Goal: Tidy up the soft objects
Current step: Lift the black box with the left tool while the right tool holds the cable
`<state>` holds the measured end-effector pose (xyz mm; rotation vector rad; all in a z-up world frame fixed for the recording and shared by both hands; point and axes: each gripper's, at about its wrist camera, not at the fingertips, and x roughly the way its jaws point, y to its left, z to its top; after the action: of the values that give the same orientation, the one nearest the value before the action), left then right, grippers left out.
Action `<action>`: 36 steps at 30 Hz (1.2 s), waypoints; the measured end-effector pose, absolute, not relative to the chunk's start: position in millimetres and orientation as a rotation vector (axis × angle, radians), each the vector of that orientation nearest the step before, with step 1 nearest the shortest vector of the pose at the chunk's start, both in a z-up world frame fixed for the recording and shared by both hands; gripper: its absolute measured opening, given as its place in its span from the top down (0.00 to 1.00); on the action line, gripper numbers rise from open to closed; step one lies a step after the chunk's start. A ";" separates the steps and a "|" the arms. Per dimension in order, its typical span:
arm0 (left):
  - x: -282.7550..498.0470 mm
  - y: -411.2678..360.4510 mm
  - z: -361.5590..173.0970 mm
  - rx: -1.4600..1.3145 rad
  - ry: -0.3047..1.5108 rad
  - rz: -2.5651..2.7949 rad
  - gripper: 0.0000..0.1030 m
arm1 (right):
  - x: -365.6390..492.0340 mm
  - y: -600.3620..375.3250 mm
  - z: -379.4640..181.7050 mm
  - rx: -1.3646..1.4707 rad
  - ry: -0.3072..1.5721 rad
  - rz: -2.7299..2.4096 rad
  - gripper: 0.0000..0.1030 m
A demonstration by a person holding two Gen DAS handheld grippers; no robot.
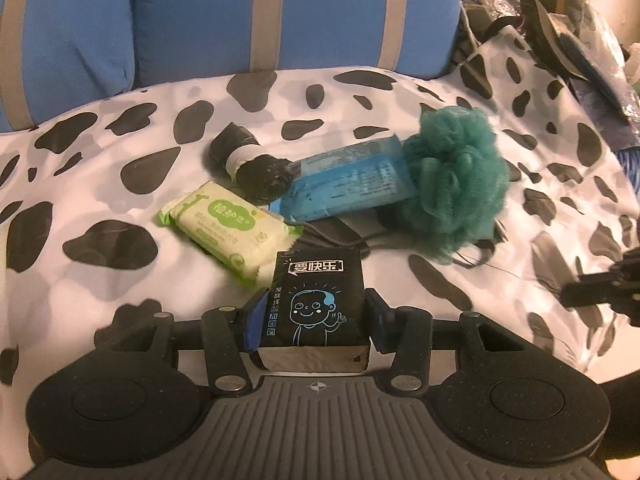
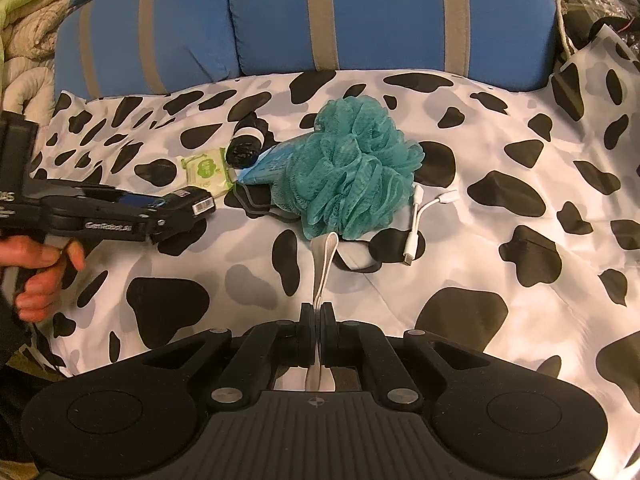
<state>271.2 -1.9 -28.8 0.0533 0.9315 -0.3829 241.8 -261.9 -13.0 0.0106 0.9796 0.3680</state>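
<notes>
My left gripper (image 1: 316, 312) is shut on a black tissue pack (image 1: 316, 304) with a cartoon face, held just above the cow-print sheet (image 1: 100, 168). Beyond it lie a green wipes pack (image 1: 228, 228), a black roll with white tape (image 1: 248, 164), a blue packet (image 1: 348, 180) and a teal bath pouf (image 1: 456, 184). My right gripper (image 2: 318, 320) is shut on the pouf's white loop (image 2: 324, 264); the pouf (image 2: 356, 172) rests on the sheet ahead. The left gripper (image 2: 176, 216) shows at the left of the right wrist view.
Blue cushions with grey stripes (image 1: 224, 12) stand behind the sheet. A white cable adapter (image 2: 420, 220) lies right of the pouf, and a dark strap (image 2: 256, 204) lies under it. Cluttered bags (image 1: 560, 32) sit at the far right. A quilted blanket (image 2: 24, 40) lies far left.
</notes>
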 end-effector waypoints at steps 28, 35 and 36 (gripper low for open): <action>160.8 -11.5 6.5 0.032 0.840 -0.391 0.54 | 200.2 -253.2 -3.5 0.035 0.978 0.411 0.96; 131.7 -14.2 8.8 0.031 0.845 -0.386 0.54 | 181.1 -253.6 0.9 0.054 0.979 0.430 0.96; 127.6 -14.8 8.5 0.032 0.849 -0.385 0.54 | 178.3 -253.7 1.4 0.057 0.980 0.432 0.96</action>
<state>127.6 -14.8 8.5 0.0324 0.8485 -0.3847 178.3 -253.7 1.4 0.0565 0.9798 0.4322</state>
